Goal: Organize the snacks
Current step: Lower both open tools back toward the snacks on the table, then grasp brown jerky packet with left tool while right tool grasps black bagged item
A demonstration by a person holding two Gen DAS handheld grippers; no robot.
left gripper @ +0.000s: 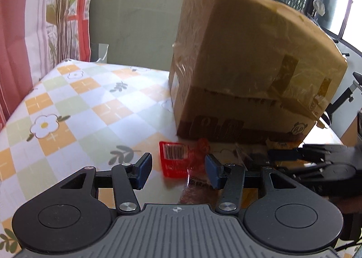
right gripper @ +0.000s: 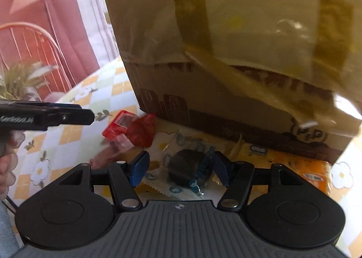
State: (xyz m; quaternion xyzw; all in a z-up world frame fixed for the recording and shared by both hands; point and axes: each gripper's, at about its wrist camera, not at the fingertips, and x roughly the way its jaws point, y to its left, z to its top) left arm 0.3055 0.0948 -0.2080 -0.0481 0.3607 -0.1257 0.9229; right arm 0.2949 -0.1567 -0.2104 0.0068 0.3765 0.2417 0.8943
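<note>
both hand-held grippers (left gripper: 178,168) (right gripper: 179,168) open; cardboard box (left gripper: 244,72) blurred, hiding orange packet (right gripper: 291,165) edge.

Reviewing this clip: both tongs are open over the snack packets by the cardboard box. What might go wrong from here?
1. The right tongs straddle a dark cookie in a clear wrapper; the slick, loose film could slip out of the grip.
2. The red packet between the left tongs lies close to the cardboard box, so reaching further may bump it.
3. Both tongs work side by side and might collide.
</note>
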